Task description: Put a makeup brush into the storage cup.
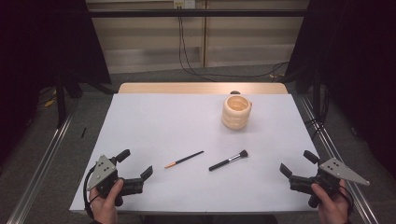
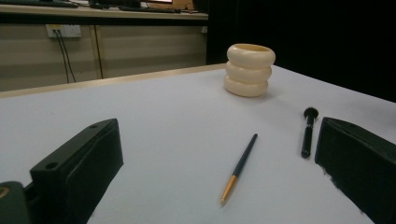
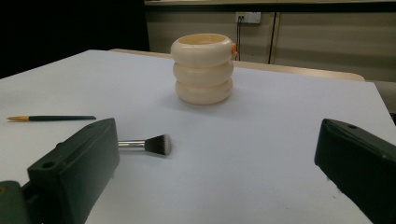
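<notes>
Both jaw pairs spread wide, empty: left gripper (image 1: 136, 164), right gripper (image 1: 297, 163). Ahead on the table (image 1: 154, 121), thin pencil brush (image 1: 184, 159) and makeup brush (image 1: 228, 160); light, stiff, probably slippery. Best pinched mid-handle. Cream ringed holder (image 1: 236, 112) beyond.

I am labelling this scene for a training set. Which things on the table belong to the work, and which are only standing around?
Belong to the work:
- thin brush
- makeup brush
- cream ringed holder
- left claw and right claw, both open

Only around:
- wall cables
- wall socket
</notes>
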A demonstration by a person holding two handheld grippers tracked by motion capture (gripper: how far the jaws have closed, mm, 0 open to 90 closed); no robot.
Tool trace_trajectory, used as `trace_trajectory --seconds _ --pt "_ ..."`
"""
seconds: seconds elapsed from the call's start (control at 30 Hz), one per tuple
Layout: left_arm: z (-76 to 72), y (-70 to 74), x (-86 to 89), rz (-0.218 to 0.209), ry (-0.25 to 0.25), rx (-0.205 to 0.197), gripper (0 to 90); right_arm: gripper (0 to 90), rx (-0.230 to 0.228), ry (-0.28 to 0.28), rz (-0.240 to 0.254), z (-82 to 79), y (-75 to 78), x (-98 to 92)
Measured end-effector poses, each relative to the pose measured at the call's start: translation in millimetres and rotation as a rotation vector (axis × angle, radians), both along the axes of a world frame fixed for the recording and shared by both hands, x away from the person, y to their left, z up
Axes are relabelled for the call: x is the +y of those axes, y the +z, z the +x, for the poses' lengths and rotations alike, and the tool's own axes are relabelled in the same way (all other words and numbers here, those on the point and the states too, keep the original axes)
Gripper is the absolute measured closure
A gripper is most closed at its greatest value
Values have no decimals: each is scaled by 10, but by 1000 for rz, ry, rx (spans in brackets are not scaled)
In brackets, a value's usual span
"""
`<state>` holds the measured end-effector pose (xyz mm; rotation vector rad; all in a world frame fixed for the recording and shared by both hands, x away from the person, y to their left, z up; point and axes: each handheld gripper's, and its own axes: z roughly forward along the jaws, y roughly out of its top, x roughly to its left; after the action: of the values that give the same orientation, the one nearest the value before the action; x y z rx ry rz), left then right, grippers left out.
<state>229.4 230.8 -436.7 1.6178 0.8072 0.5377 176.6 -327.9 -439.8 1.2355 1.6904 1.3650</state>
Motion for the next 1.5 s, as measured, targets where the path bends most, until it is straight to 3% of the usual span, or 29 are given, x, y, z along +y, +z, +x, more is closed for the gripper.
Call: trace_trajectory --seconds 0.4,0.6,0.8,1.03,1.5 --pt "-15 18 -16 5 -10 8 9 0 0 14 -4 14 -13 -9" --pt "-27 17 -15 -27 -16 21 11 0 -6 28 7 14 -6 -10" --pt "-64 74 -43 -2 -33 -9 10 0 -9 25 14 -21 7 -1" --pt "-96 129 -103 -5 -57 -11 10 0 -19 58 5 -17 13 32" --pt "44 190 -186 41 -73 -27 10 0 -14 62 6 -10 6 32"
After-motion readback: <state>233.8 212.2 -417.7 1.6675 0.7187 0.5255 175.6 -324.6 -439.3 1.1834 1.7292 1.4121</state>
